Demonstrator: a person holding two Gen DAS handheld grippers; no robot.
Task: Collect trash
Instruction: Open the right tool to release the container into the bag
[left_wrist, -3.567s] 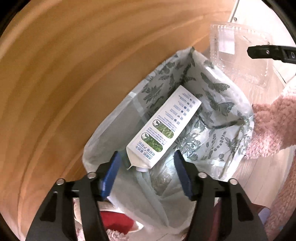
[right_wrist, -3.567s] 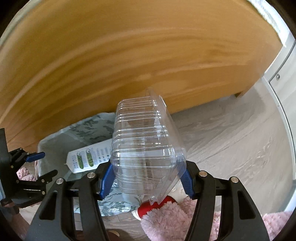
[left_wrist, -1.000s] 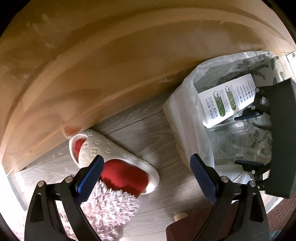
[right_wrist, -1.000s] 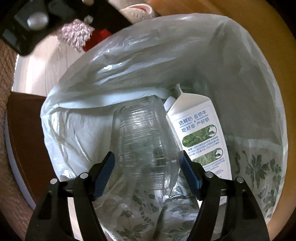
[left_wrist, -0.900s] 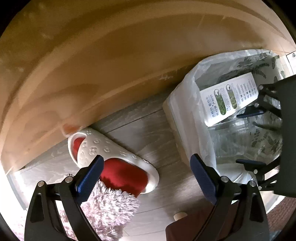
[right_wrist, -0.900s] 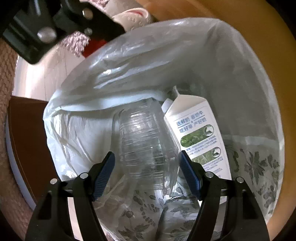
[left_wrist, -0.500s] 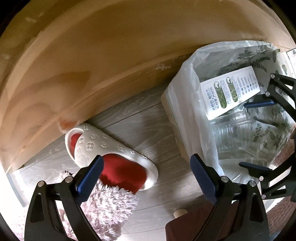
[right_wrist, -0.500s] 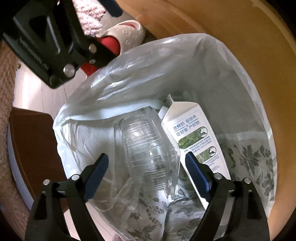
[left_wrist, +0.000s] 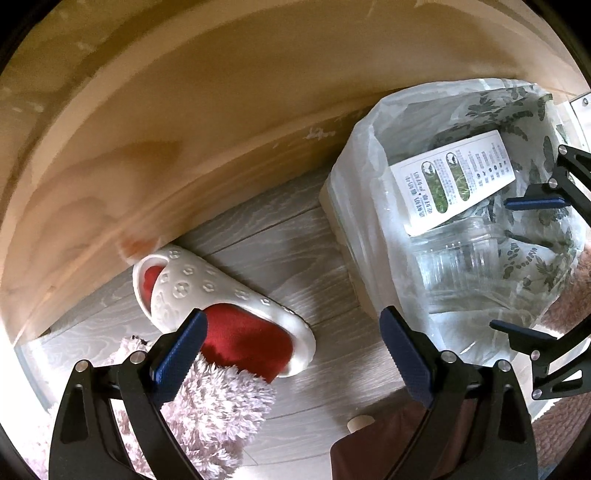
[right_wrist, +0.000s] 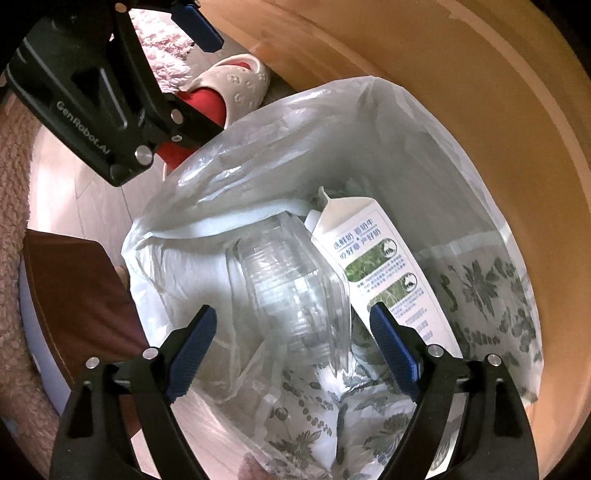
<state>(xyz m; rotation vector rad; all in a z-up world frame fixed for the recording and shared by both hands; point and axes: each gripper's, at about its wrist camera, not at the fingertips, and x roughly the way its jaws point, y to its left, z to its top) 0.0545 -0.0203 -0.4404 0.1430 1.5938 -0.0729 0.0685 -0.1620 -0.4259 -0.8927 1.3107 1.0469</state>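
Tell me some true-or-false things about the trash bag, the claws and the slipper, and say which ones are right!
1. The clear plastic box lies inside the trash bag. True.
2. The right claw is squeezing the clear plastic box. False: its jaws stand apart and have just been opening, so the box lies free below them.
3. The milk carton lies on the floor beside the bag. False: it is in the bag, next to the clear box.
4. The left claw is open and holds nothing. True.
5. The white slipper is inside the bag. False: it sits on the grey floor outside the bag.
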